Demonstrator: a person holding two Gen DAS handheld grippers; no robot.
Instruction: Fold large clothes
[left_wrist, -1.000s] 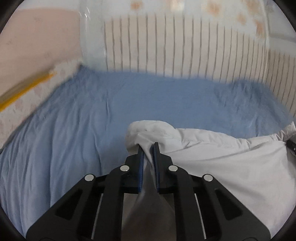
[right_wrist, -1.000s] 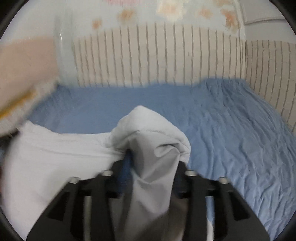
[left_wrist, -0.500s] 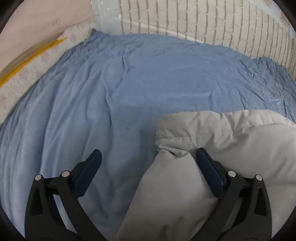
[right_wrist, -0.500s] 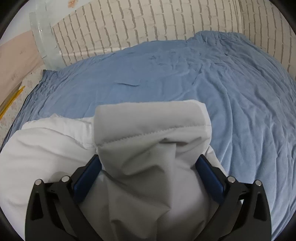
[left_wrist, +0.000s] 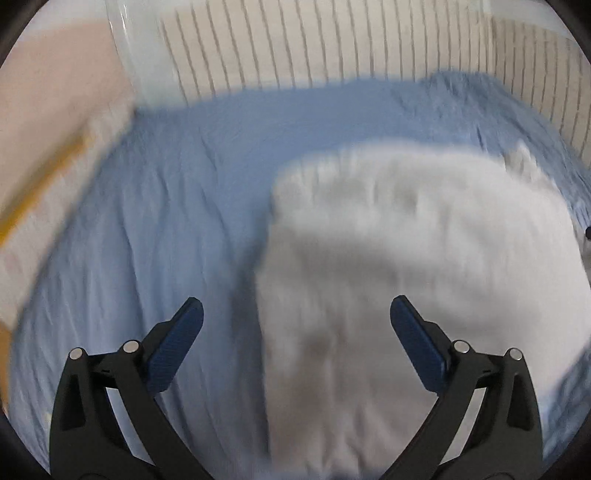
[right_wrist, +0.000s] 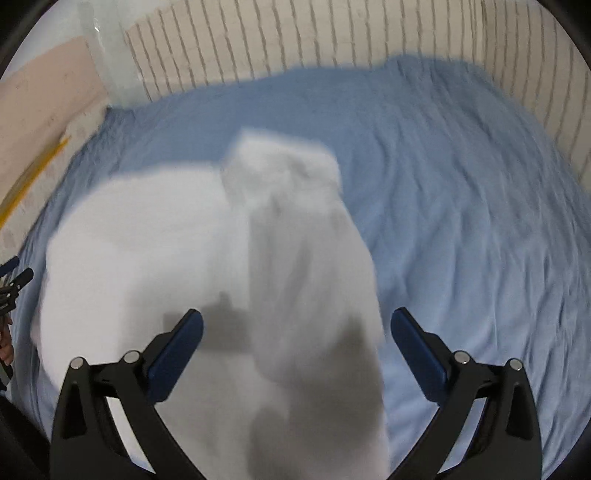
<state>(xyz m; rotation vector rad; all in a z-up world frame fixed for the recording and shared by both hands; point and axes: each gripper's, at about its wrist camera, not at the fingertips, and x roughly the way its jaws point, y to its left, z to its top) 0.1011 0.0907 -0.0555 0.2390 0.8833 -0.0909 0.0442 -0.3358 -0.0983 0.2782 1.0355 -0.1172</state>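
Observation:
A large white padded garment (left_wrist: 406, 266) lies folded on the blue bed sheet (left_wrist: 166, 221). It also shows in the right wrist view (right_wrist: 229, 258), with a sleeve or folded panel (right_wrist: 295, 221) laid over its right side. My left gripper (left_wrist: 295, 317) is open and empty, above the garment's left edge. My right gripper (right_wrist: 295, 328) is open and empty, above the garment's right part. Both views are motion-blurred.
The blue sheet (right_wrist: 461, 221) covers the bed on all sides of the garment. A striped wall or headboard (left_wrist: 332, 44) runs along the far side. A pale surface with a yellow stripe (left_wrist: 40, 184) lies at the left. The left gripper's tip (right_wrist: 14, 273) shows at the right view's left edge.
Both grippers were shut on the garment a second ago, then opened and let it drop on the sheet. Now both have pulled back and up from it.

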